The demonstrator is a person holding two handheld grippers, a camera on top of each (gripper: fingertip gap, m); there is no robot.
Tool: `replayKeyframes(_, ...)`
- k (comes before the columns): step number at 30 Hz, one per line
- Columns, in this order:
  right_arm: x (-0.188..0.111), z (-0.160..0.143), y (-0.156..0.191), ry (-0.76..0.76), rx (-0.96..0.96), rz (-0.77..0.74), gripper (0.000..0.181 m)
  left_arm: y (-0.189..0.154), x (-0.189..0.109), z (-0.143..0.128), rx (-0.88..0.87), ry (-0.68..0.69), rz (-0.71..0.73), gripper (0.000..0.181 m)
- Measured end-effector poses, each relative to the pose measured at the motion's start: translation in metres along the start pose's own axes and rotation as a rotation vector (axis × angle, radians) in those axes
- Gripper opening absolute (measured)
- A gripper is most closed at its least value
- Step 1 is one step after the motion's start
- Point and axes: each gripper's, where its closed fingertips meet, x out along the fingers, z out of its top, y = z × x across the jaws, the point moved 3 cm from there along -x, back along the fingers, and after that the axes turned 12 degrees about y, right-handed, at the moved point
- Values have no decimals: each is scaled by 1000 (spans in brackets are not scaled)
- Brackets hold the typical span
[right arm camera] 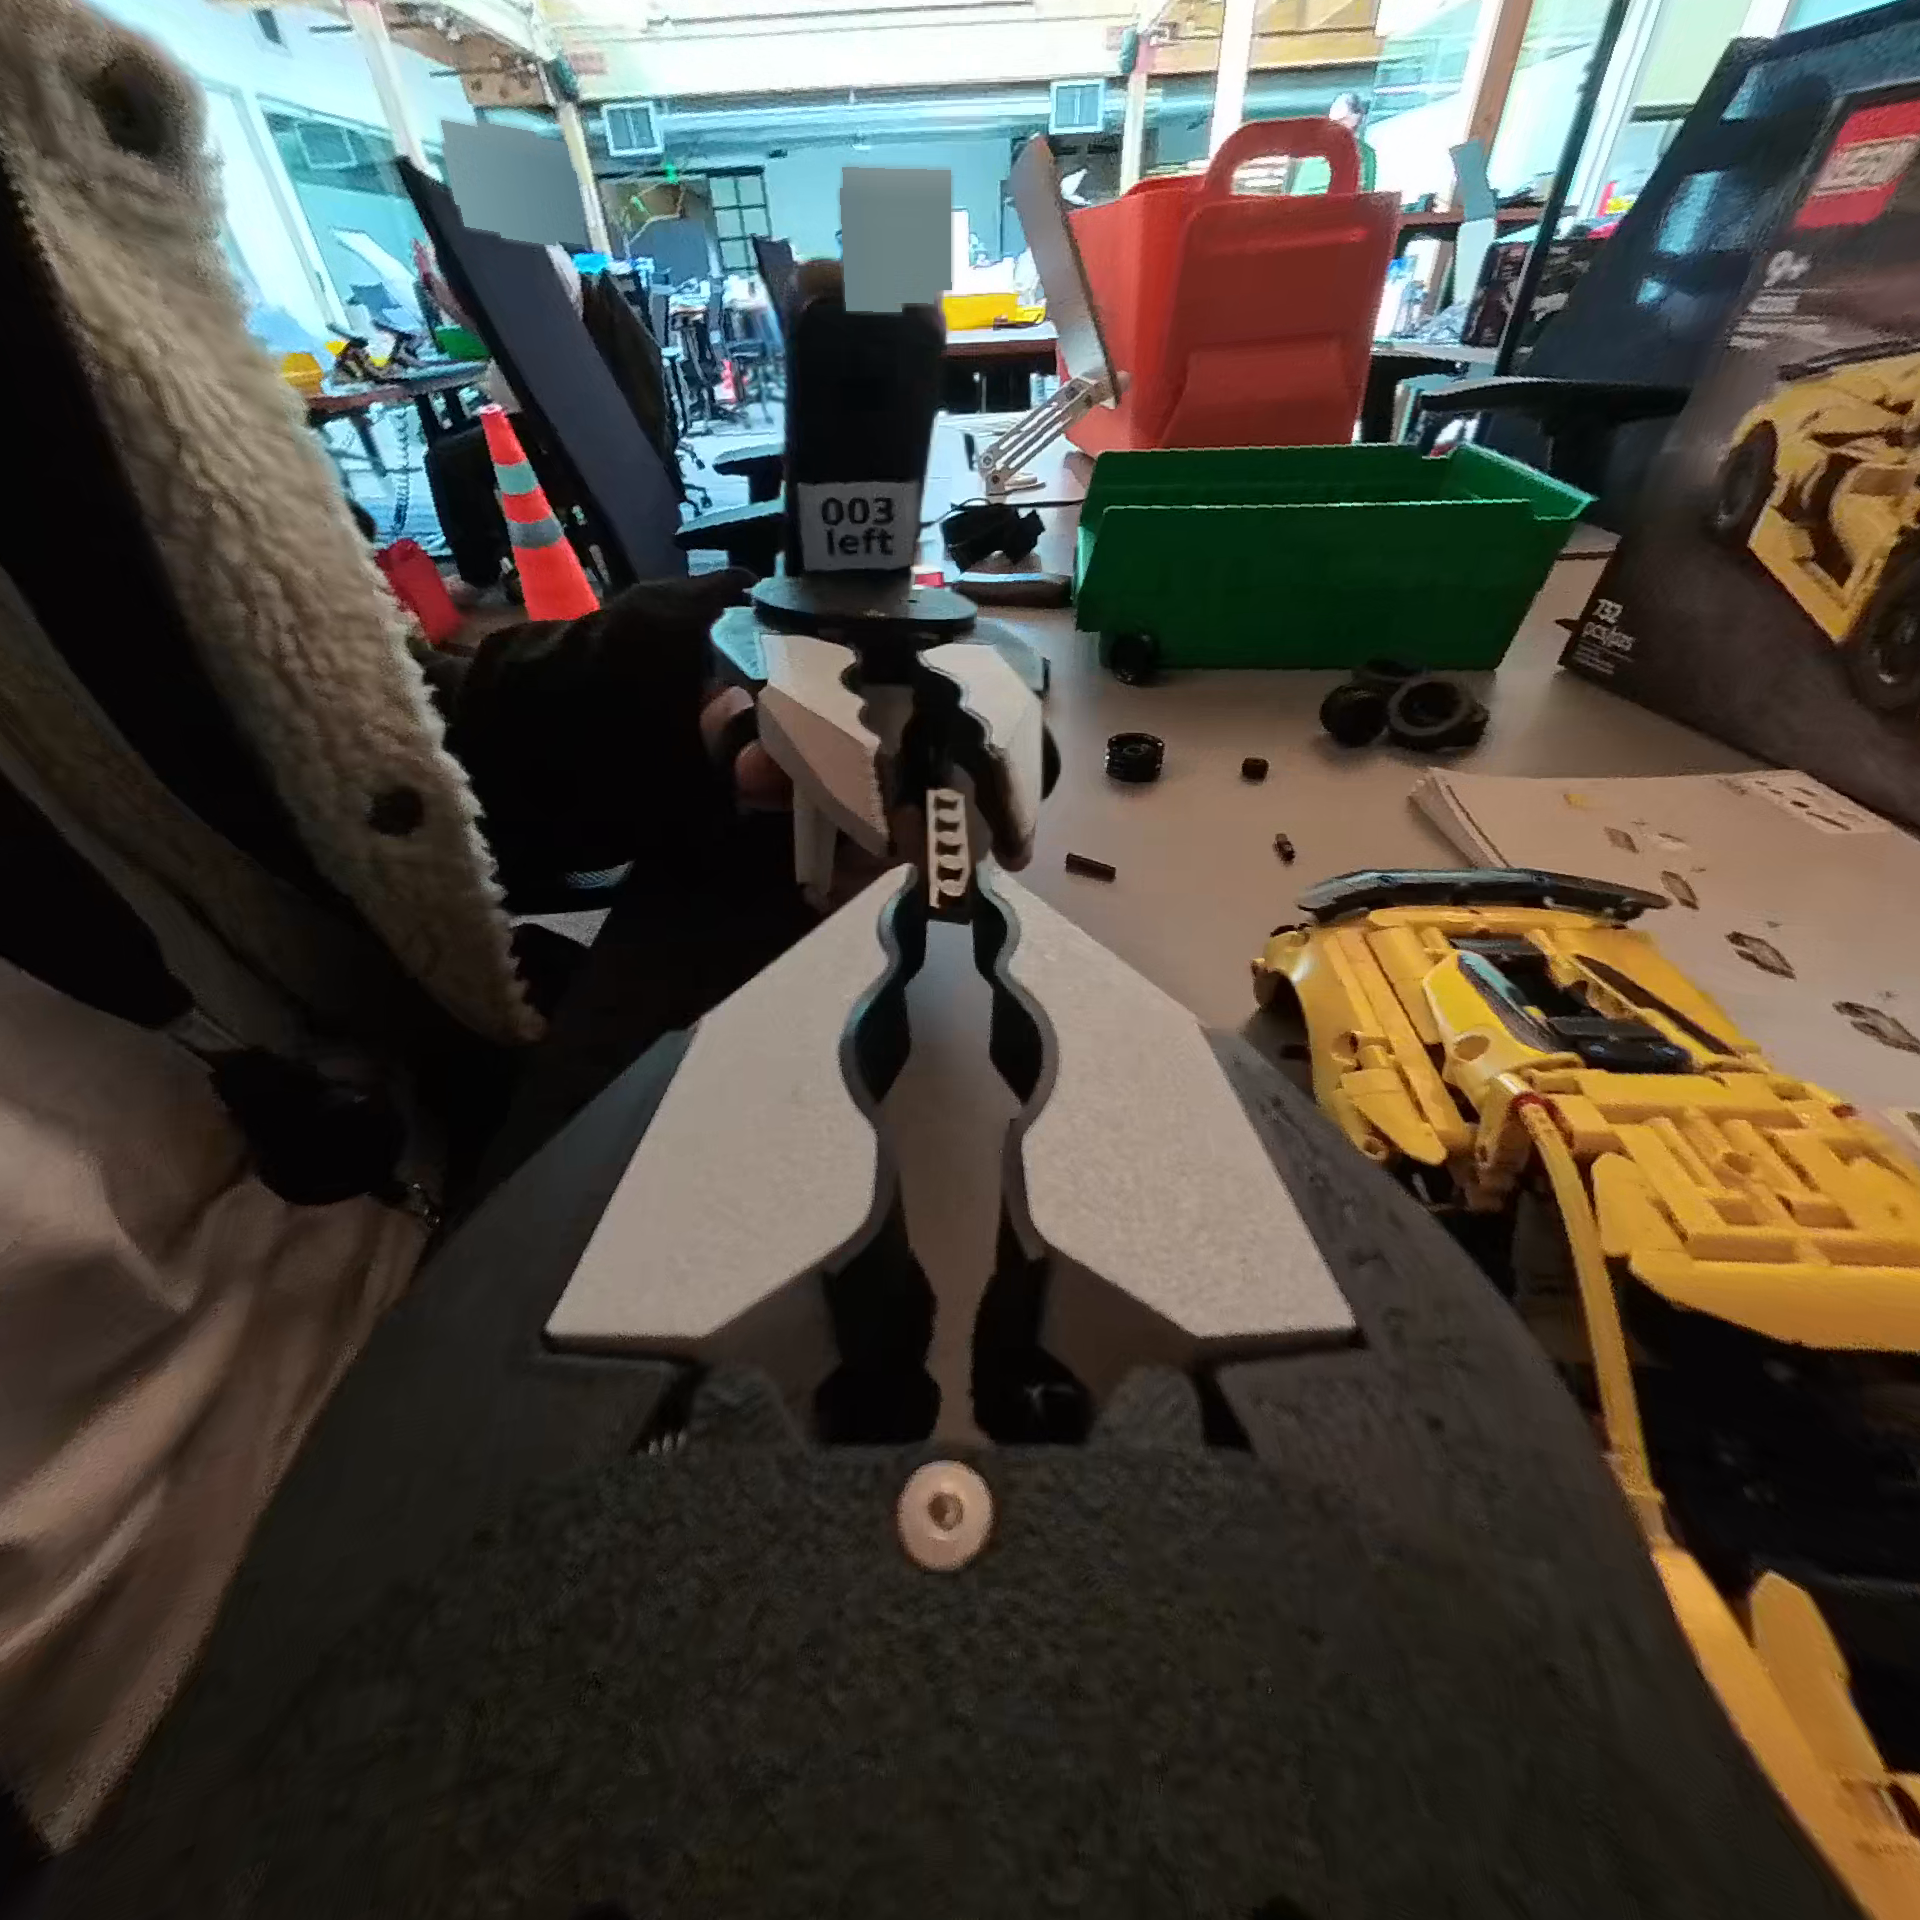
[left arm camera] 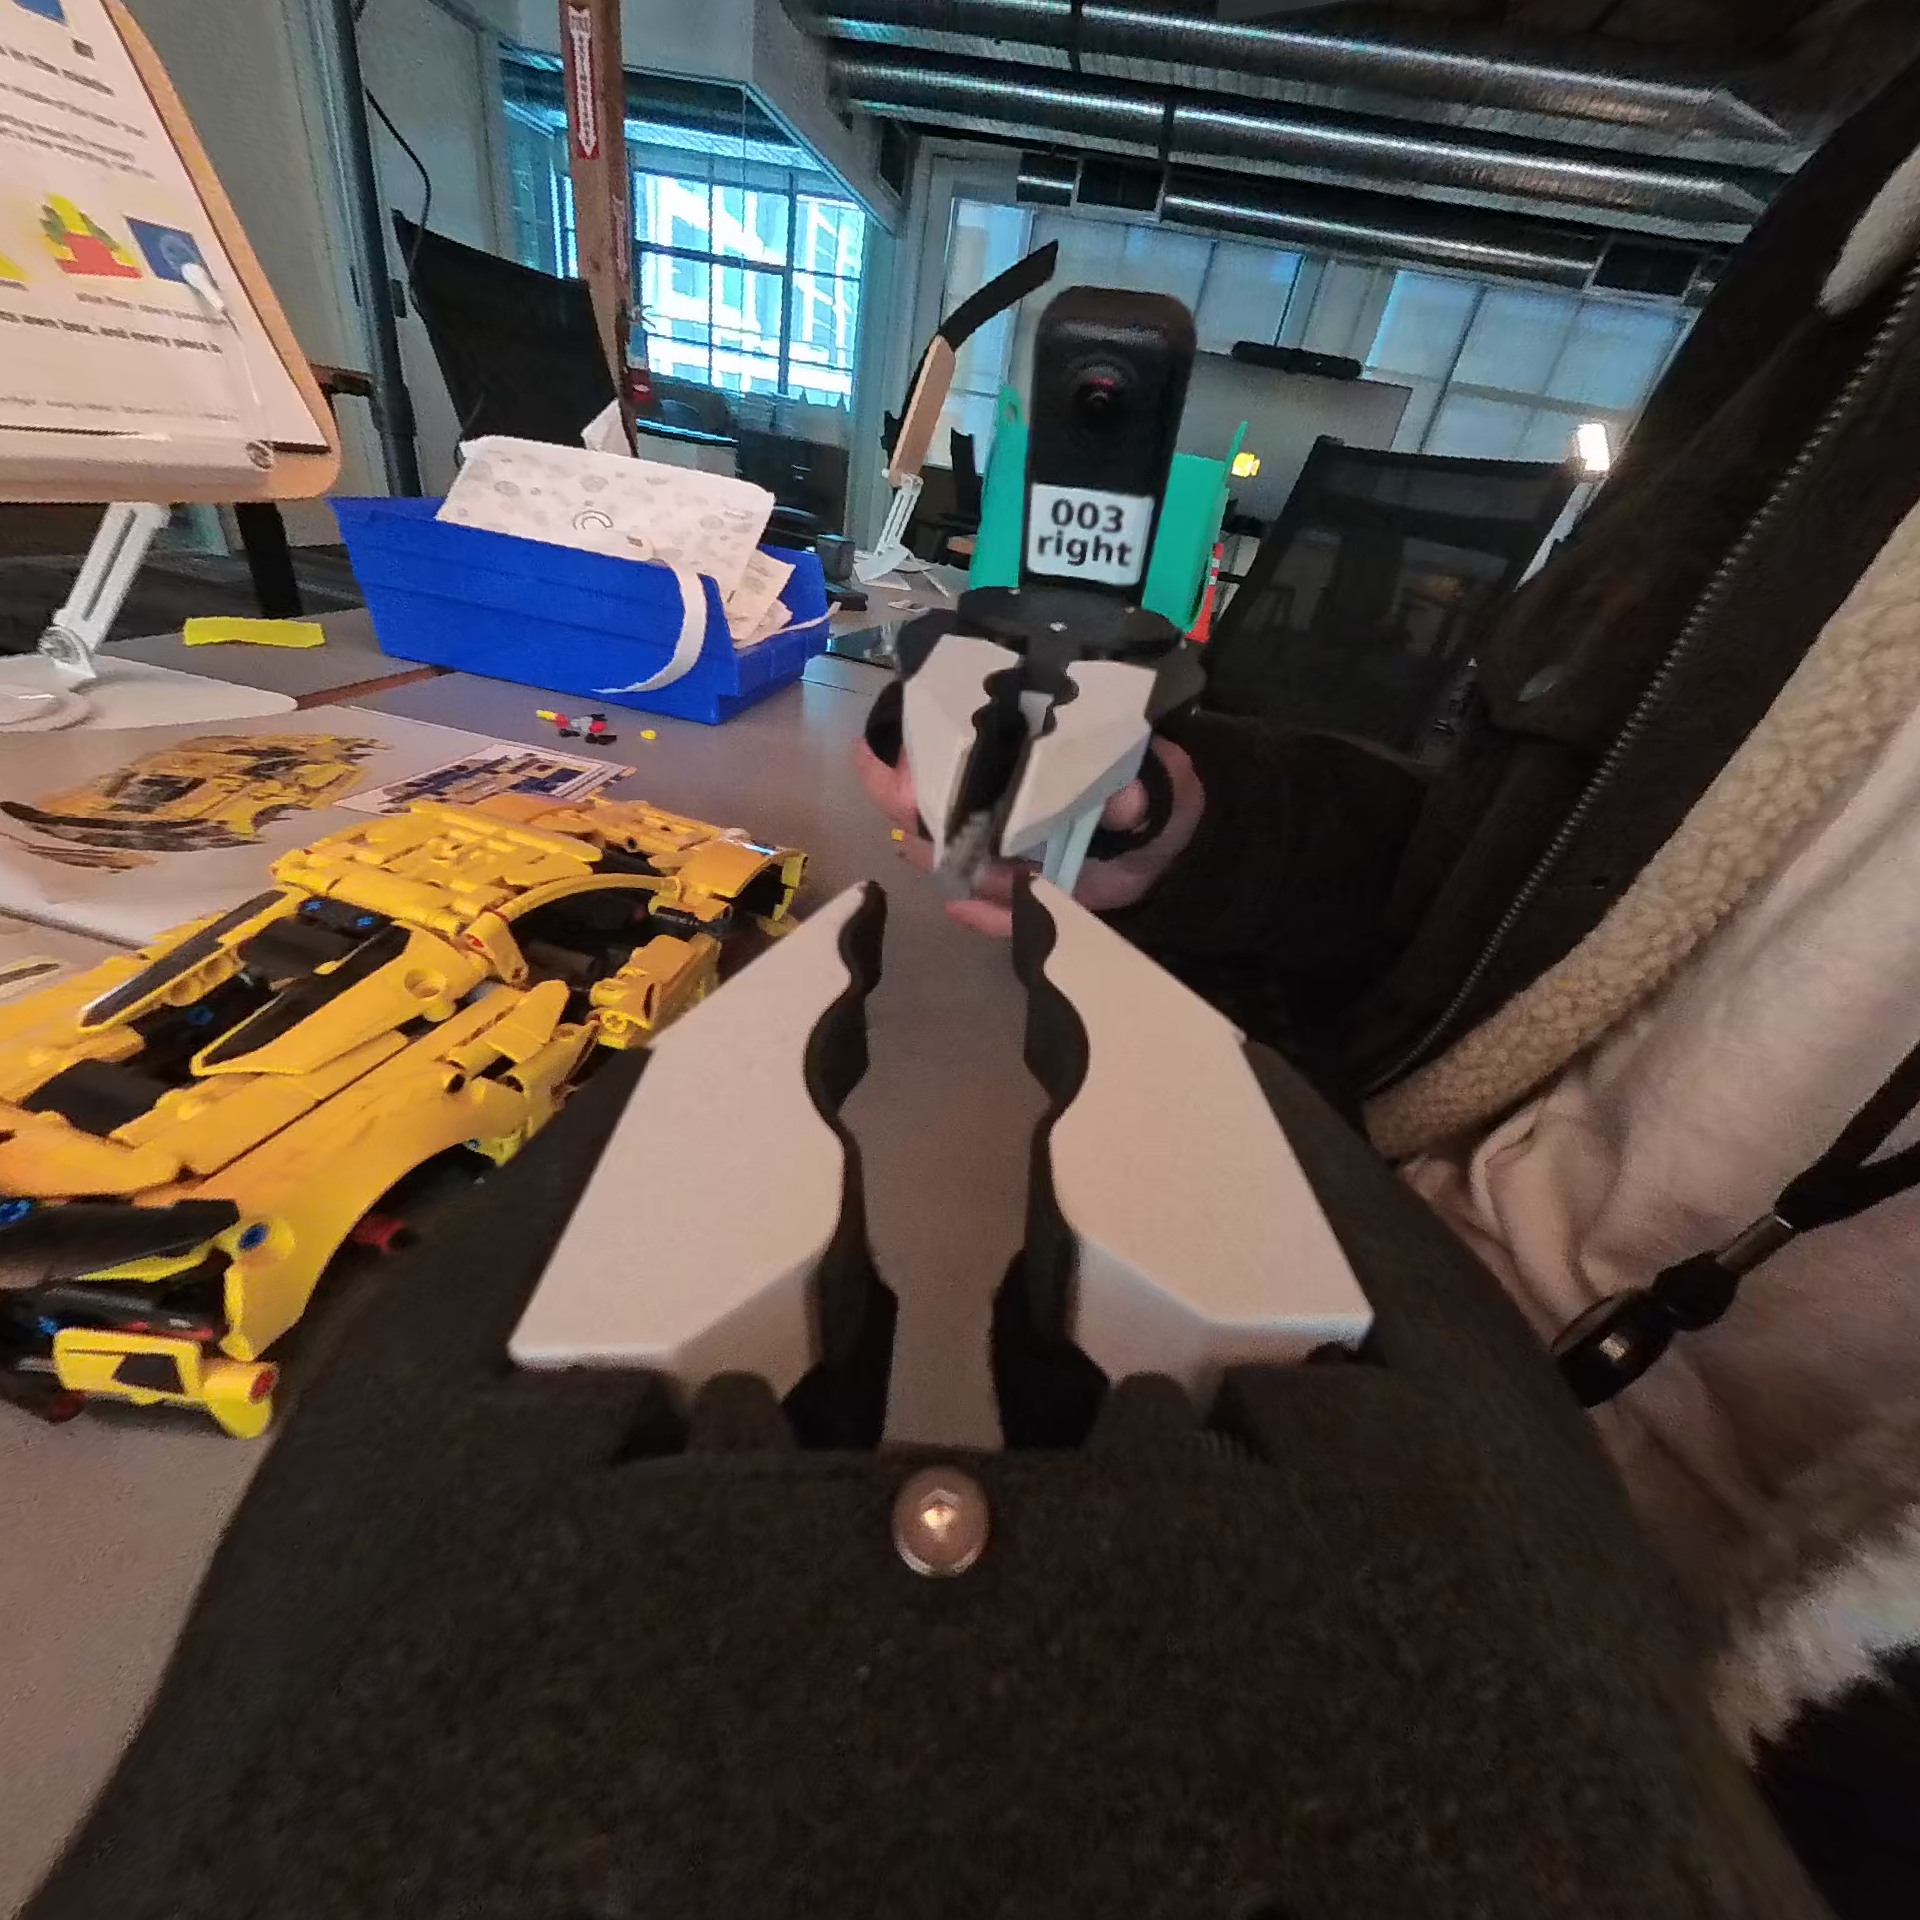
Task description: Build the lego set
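Two grippers face each other above my table; my right gripper (right arm camera: 948, 902) pinches a small white lego beam (right arm camera: 950, 854) at its tips, jaws pressed on it; my left gripper (left arm camera: 948, 902) has its jaws spread with nothing between them; the yellow lego car (left arm camera: 343, 997) sits at nine o'clock of the left gripper, loose black tyres (right arm camera: 1397, 712) at one o'clock in my right view
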Motion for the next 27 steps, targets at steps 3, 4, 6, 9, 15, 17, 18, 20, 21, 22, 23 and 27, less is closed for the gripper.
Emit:
replayKeyframes(3, 4, -1, 3, 14, -15, 12, 8, -6, 1, 0, 43, -5, -13, 15)
replayKeyframes(4, 4, -1, 4, 9, -11, 17, 8, -7, 2, 0, 55, -5, -2, 15)
replayKeyframes(6, 4, 1, 5, 0, -10, 28, 8, -7, 1, 1, 64, -10, 1, 10)
replayKeyframes(9, 5, -2, 5, 5, 25, 49, 8, -7, 1, 0, 66, -4, -6, 9)
replayKeyframes(15, 6, -3, 2, 7, 65, 48, 10, -9, 1, 2, 186, -24, 47, 7)
replayKeyframes(17, 4, -1, 4, -2, 52, 51, 9, -10, 1, 4, 161, -32, 27, 7)
replayKeyframes(18, 4, -1, 4, -2, 54, 52, 9, -10, 1, 4, 153, -33, 22, 7)
replayKeyframes(20, 5, -1, 4, 2, 51, 48, 9, -10, 1, 5, 154, -43, 22, 7)
replayKeyframes(21, 4, 1, 5, -4, 49, 49, 9, -11, 0, 6, 155, -52, 22, 7)
replayKeyframes(22, 5, 1, 5, -8, 55, 57, 9, -11, 0, 6, 154, -58, 19, 7)
replayKeyframes(23, 6, 1, 6, -3, 65, 68, 9, -12, 1, 6, 152, -57, 15, 8)
replayKeyframes(27, 10, -1, 8, 20, 42, 57, 9, -12, 3, 3, 146, -37, 6, 8)
